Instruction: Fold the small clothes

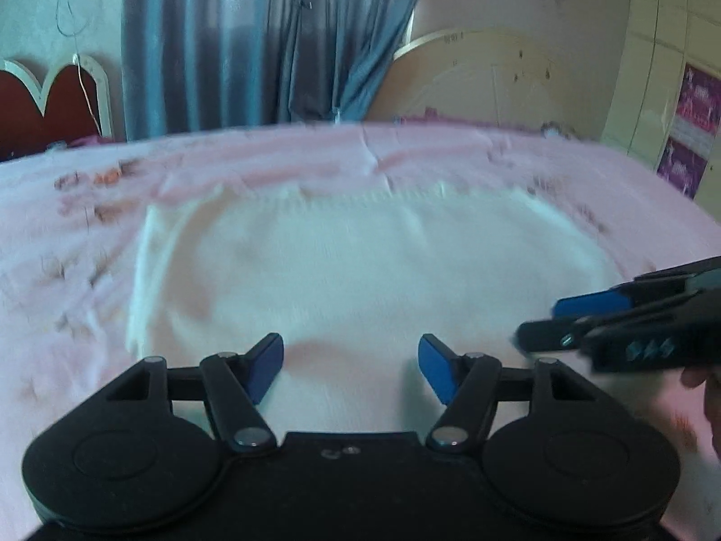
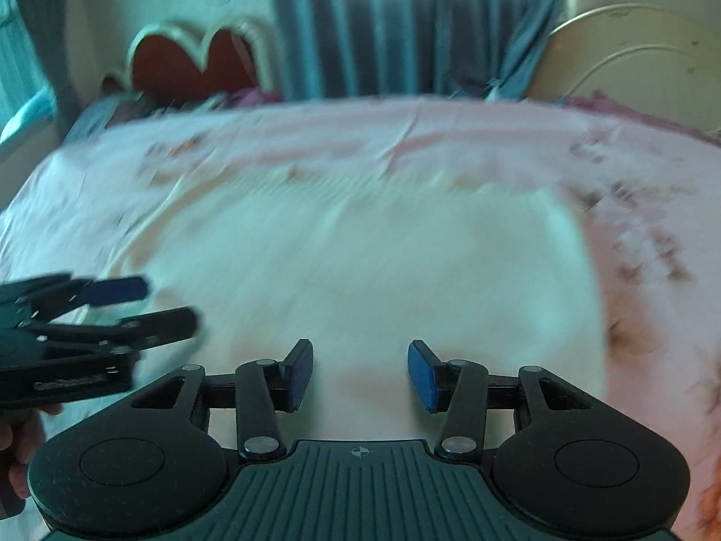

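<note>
A white knitted garment (image 1: pixel 360 266) lies spread flat on the pink bedsheet; it also fills the middle of the right wrist view (image 2: pixel 374 266). My left gripper (image 1: pixel 351 367) is open and empty, just above the garment's near edge. My right gripper (image 2: pixel 360 374) is open and empty, also over the near edge. Each gripper shows in the other's view: the right one (image 1: pixel 559 320) at the garment's right side, the left one (image 2: pixel 157 302) at its left side. Both views are blurred by motion.
The pink bedsheet (image 1: pixel 67 243) with dark floral print covers the bed. A red heart-shaped headboard (image 2: pixel 193 63) stands at the far left, blue curtains (image 1: pixel 252 40) behind, a cream round board (image 1: pixel 495 76) and a wardrobe (image 1: pixel 667 67) at the right.
</note>
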Demonstrator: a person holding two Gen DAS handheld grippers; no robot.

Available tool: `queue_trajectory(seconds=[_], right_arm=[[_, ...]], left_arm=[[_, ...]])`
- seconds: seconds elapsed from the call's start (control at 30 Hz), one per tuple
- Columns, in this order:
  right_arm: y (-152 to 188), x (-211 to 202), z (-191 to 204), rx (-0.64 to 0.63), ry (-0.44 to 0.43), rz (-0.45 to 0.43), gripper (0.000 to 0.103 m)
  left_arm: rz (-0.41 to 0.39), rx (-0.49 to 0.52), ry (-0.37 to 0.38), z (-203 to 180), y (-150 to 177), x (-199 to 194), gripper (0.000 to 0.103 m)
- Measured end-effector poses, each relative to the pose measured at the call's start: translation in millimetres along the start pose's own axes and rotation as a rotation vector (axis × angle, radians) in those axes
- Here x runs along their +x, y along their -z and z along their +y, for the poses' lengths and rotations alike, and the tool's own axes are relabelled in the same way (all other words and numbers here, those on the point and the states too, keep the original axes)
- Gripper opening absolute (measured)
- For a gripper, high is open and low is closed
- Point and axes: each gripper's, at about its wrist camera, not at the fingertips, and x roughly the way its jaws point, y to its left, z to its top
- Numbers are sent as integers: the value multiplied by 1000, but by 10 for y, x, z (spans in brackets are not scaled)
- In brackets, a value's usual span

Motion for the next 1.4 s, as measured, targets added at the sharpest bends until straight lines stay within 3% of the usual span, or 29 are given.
queue_trajectory(seconds=[0.2,0.3,0.4,0.57,0.6,0.8,0.9,1.03,1.17,1.3,1.4], right_arm=[[243,-96,132,-23,51,-46,48],[226,-206,202,-10,1,-91,48],[246,-219,335,-24,-62,-50,47],[377,-215,332,-44,-38,-35,47],[405,-270,255,-22,-22,-40,35],[640,-630,-537,191,153,-42,0],[686,-721,-680,211,125,-33,0],[629,-871,-604,202,130,-91,0],[719,-723,-653,187,171,-9,0],[731,-860,-649,200,169,-63,0],[795,-775,-675,190,170,-27,0]], left_arm=[[14,-19,-20,22,245,-164,65],[-12,-19,-23,7,232,-272,64],[1,-30,-23,1,254,-300,64],[15,-10,-61,3,342,-345,64],[14,-18,-75,48,362,-371,65],[8,-78,-137,382,481,-549,57],[11,-71,-135,397,482,-569,57],[1,-87,-139,360,454,-606,53],[19,-73,-148,369,499,-594,54],[21,-81,-164,371,501,-648,54],[28,-68,-169,362,531,-628,54]])
